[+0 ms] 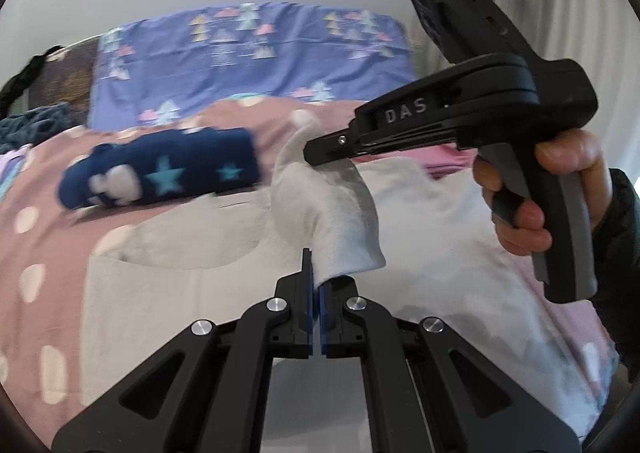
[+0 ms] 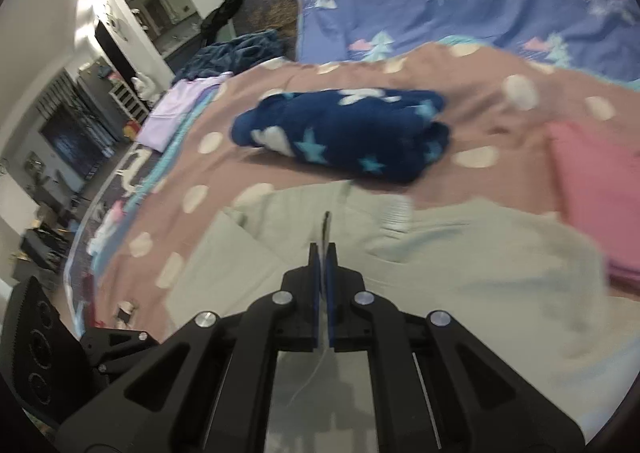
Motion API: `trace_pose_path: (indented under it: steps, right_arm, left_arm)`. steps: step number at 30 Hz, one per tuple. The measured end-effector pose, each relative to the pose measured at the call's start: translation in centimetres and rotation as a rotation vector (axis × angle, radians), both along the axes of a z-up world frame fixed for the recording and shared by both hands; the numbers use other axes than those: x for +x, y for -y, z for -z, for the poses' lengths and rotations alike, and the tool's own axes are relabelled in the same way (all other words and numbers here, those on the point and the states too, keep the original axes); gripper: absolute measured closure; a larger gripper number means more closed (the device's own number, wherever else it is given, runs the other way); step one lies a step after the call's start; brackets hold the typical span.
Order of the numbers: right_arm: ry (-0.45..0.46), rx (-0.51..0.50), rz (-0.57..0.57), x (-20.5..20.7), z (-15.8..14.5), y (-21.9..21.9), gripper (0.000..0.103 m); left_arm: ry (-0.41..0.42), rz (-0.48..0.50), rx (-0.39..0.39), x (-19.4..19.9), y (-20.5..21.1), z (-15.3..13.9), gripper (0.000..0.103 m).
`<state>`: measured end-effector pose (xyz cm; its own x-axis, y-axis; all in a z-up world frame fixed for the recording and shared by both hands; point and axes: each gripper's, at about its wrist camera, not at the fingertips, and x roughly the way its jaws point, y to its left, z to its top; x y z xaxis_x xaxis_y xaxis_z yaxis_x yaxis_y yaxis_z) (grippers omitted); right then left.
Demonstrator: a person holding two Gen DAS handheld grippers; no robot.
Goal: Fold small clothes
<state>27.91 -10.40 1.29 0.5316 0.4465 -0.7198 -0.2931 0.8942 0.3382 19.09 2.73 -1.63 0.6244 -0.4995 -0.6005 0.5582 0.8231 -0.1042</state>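
Note:
A pale grey-white garment (image 1: 192,285) lies spread on the pink dotted bedspread (image 1: 44,253). My left gripper (image 1: 316,273) is shut on a raised fold of it (image 1: 332,213). My right gripper (image 1: 320,155) is shut on the same raised fold, further up, held by a hand at the right. In the right wrist view my right gripper (image 2: 324,253) is closed on a thin edge of the garment (image 2: 460,273). A folded navy fleece with stars (image 1: 160,173) lies beyond the garment, also in the right wrist view (image 2: 344,133).
A blue patterned sheet (image 1: 256,53) covers the bed's far end. A pink folded item (image 2: 600,193) lies at the right. Dark clothes (image 2: 240,49) and a lilac piece (image 2: 176,113) sit at the bed's left edge, with the room floor beyond.

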Motion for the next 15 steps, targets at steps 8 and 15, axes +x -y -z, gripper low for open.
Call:
trace_pose_path:
  steps: [8,15]
  right_arm:
    - [-0.033,-0.052,0.118,-3.2,2.0,9.2,0.100]
    - [-0.079,-0.001,0.192,-3.2,6.0,14.2,0.100]
  left_arm:
    - [-0.033,0.152,0.033,-1.5,8.6,1.7,0.102]
    - [-0.057,0.157,0.104,-0.9,11.9,4.3,0.101]
